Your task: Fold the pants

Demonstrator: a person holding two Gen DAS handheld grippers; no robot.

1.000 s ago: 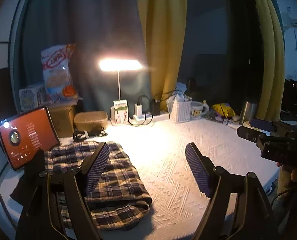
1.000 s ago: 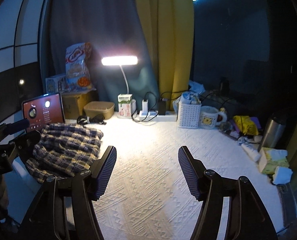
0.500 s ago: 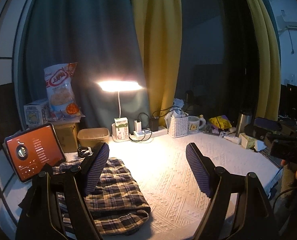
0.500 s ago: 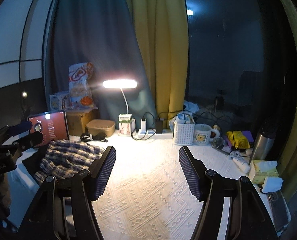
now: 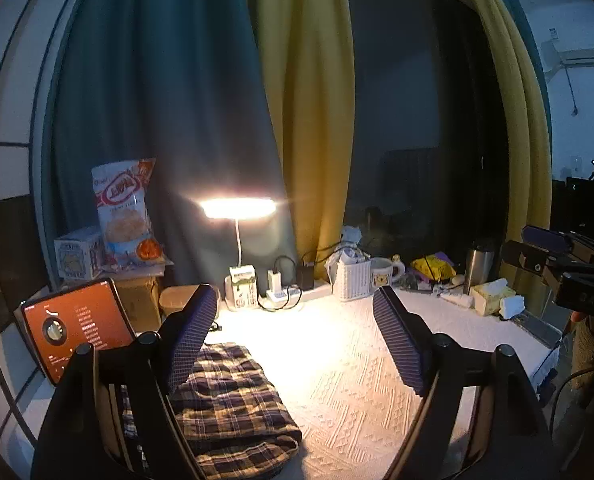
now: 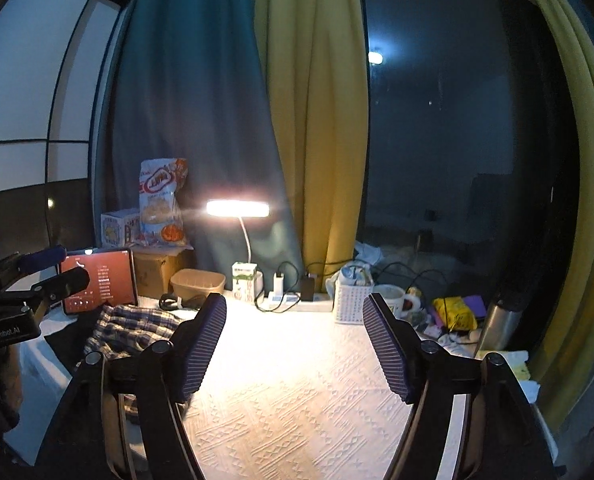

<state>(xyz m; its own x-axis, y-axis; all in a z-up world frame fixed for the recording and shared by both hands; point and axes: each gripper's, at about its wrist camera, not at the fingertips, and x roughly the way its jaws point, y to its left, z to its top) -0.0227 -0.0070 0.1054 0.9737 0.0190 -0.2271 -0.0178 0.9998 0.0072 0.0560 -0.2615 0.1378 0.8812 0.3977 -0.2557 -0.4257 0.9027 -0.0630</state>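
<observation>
The plaid pants [image 5: 233, 404] lie folded in a compact bundle on the white textured tablecloth [image 5: 345, 376], at the left of the table. They also show in the right wrist view [image 6: 133, 328], partly behind my left finger. My left gripper [image 5: 297, 344] is open and empty, raised above the table, to the right of the bundle. My right gripper [image 6: 295, 344] is open and empty, raised over the middle of the cloth. The right gripper shows at the right edge of the left wrist view [image 5: 561, 256], and the left gripper shows at the left edge of the right wrist view [image 6: 29, 276].
A lit desk lamp [image 5: 237, 208] stands at the back. A tablet [image 5: 77, 332] leans at the left by a cardboard box and snack bag [image 5: 125, 216]. A power strip, white basket [image 5: 351, 278], mug [image 5: 383, 272], flask [image 5: 477, 266] and tissues line the back right.
Both grippers have lifted and tilted up away from the table, so more curtain shows. The pants have not moved. Both grippers stayed open.
</observation>
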